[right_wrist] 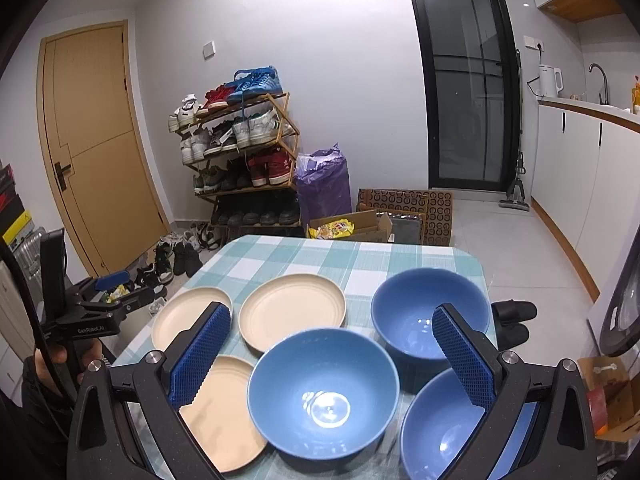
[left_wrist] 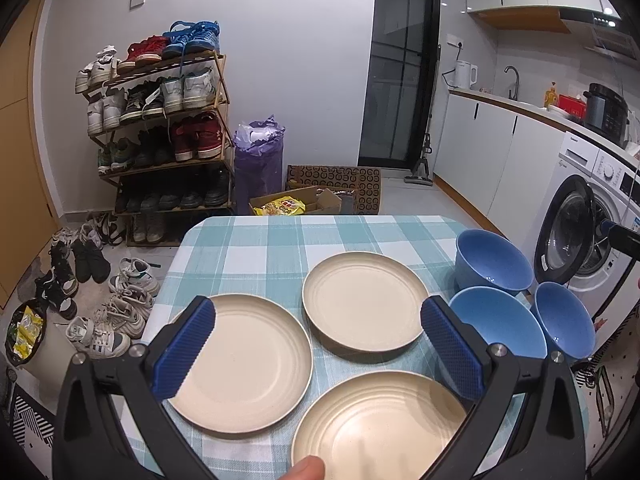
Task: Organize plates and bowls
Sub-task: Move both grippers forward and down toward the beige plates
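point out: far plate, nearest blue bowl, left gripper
far plate (left_wrist: 365, 300), left wrist view, on its flat centre.
nearest blue bowl (right_wrist: 440, 432), right wrist view, on its inner wall.
left gripper (left_wrist: 318, 348), left wrist view, midway between its open fingertips.

Table (right_wrist: 280, 252) covered in a teal-and-white checked cloth (left_wrist: 280, 240), corners rounded. Directly on the cloth: three cream plates, far one (left_wrist: 365, 300), left one (left_wrist: 244, 364), near one (left_wrist: 380, 428), lying flat and apart. To their right, three blue bowls, upright and close together: far (right_wrist: 430, 312), middle (right_wrist: 323, 388), near right (right_wrist: 440, 428).
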Demonstrator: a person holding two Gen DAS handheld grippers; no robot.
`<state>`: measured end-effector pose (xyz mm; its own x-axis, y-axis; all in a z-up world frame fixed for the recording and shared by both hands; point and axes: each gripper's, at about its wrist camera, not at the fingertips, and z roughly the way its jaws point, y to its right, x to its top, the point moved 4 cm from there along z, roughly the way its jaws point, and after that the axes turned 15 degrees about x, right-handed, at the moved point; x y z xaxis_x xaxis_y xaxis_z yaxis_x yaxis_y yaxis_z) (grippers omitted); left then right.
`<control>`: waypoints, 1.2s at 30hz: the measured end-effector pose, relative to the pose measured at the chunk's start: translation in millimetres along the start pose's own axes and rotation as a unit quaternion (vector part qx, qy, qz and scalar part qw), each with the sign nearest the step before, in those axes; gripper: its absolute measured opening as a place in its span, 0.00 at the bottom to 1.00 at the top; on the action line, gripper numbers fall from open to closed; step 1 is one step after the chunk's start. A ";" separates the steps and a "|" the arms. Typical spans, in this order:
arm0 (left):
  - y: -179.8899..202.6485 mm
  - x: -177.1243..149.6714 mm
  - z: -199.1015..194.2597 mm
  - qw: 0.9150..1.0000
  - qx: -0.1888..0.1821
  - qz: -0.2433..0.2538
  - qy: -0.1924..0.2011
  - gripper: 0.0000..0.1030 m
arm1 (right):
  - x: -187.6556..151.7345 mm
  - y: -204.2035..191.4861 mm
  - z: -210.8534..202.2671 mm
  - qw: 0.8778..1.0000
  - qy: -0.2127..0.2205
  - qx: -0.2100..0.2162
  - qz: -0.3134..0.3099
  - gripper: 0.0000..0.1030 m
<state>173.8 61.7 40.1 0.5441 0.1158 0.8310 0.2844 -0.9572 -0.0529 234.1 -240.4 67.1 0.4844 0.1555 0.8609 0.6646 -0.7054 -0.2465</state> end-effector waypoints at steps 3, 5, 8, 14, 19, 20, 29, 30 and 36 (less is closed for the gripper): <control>1.3 8.0 4.8 1.000 0.002 0.003 -0.001 1.00 | 11.6 3.2 0.8 1.000 0.003 0.001 0.000 1.00; 2.8 12.1 8.2 1.000 0.003 0.006 -0.002 1.00 | 17.1 4.5 2.2 1.000 0.002 0.000 -0.002 1.00; 6.6 17.0 14.9 1.000 0.005 0.012 -0.006 1.00 | 26.7 8.9 7.3 1.000 -0.001 0.003 0.000 1.00; 13.1 22.8 31.3 1.000 0.001 0.019 -0.021 1.00 | 39.6 13.9 27.8 1.000 -0.017 0.012 0.008 1.00; 17.2 23.2 48.2 0.999 -0.006 0.019 -0.043 1.00 | 42.2 16.5 50.5 0.999 -0.037 0.023 0.014 1.00; 18.0 23.2 51.8 0.999 -0.007 0.020 -0.046 1.00 | 42.7 17.0 55.2 0.999 -0.041 0.024 0.016 1.00; 22.6 23.4 78.0 0.997 -0.009 0.029 -0.070 1.00 | 45.8 24.0 89.0 0.996 -0.079 0.027 0.007 1.00; 22.6 23.1 81.0 0.997 -0.008 0.029 -0.072 1.00 | 46.1 25.3 93.0 0.996 -0.084 0.026 0.008 1.00; 22.8 20.7 97.8 0.996 -0.011 0.029 -0.086 1.00 | 39.3 31.9 121.3 0.992 -0.119 0.026 0.015 1.00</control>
<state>268.8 68.2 1.9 0.6864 0.1021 0.7200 0.2329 -0.9688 -0.0847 343.3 -172.9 39.0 0.6213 0.2979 0.7248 0.6730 -0.6765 -0.2989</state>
